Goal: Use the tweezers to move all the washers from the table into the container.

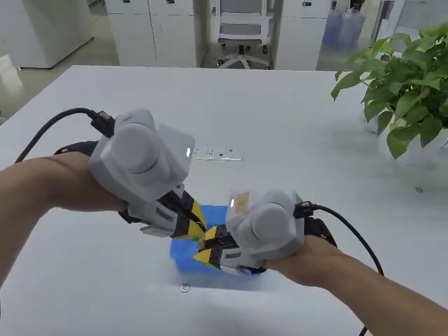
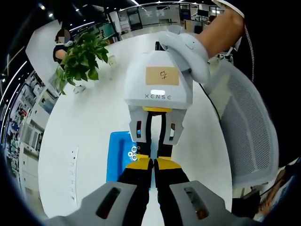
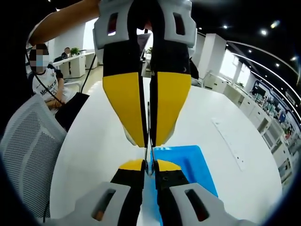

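Left gripper [image 3: 149,142] and right gripper [image 3: 149,165] tip-to-tip, both pinching tweezers [image 3: 148,113] over blue container [image 3: 188,162] (washers [image 2: 132,151] inside).

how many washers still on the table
2: one washer just in front of the blue container, one likely washer far right near the plant. Others may be hidden.

The white surface [image 1: 280,105] looks smooth and matt, faintly sheened. The shallow blue plastic container [image 2: 117,155] is smooth and slightly glossy. The small silvery metal washers [image 2: 132,153] glint, as do the thin bare-metal tweezers [image 3: 149,136]. The left hand-held gripper [image 2: 153,162] and right hand-held gripper [image 3: 149,165] have matt grey plastic shells and dull yellow tips
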